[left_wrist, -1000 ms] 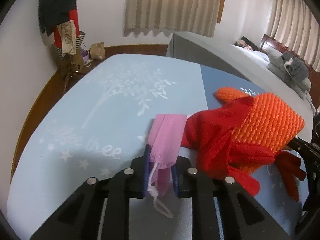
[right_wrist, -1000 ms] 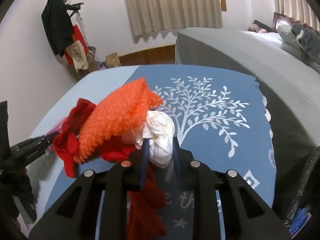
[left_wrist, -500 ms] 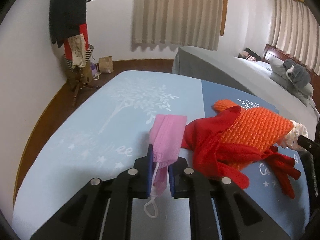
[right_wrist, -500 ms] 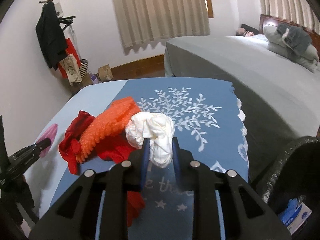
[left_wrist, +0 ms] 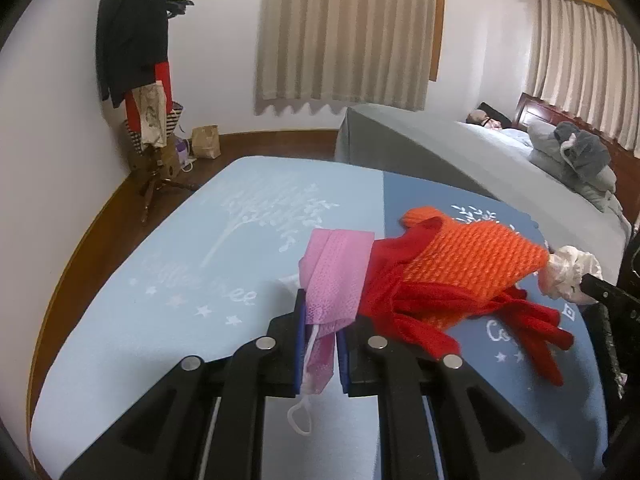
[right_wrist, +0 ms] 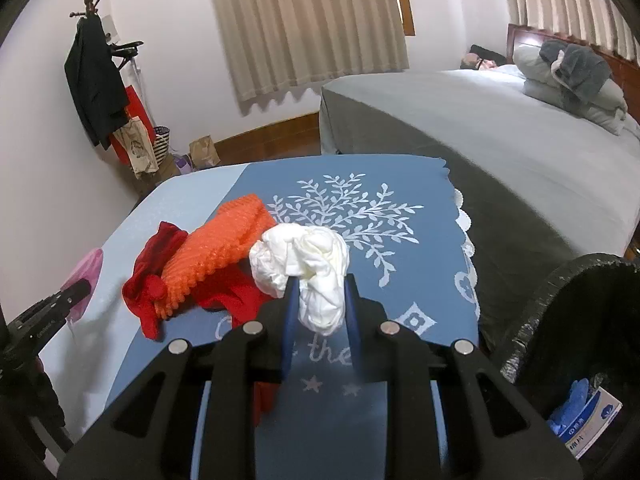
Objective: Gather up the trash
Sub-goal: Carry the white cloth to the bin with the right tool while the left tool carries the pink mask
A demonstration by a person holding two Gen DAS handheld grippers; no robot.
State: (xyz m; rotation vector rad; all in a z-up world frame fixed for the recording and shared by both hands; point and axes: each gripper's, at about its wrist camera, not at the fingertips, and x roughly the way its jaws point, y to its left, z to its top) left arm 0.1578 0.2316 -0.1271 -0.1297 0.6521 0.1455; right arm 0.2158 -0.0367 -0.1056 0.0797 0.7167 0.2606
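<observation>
A two-tone blue tablecloth [right_wrist: 404,184] with white tree prints is seen spread over the table. An orange knitted piece [left_wrist: 476,256] on red cloth [left_wrist: 404,304] is laid near its middle seam. A black-lined trash bin [right_wrist: 560,292] is seen off the right edge. A crumpled white tissue [right_wrist: 308,264] is clamped in the right gripper [right_wrist: 318,312], raised above the cloth. A pink face mask [left_wrist: 336,276] is pinched by the left gripper [left_wrist: 320,344].

place: home bedroom | evidence: bed [right_wrist: 500,136], curtains [right_wrist: 304,24], coat rack [left_wrist: 152,92]
</observation>
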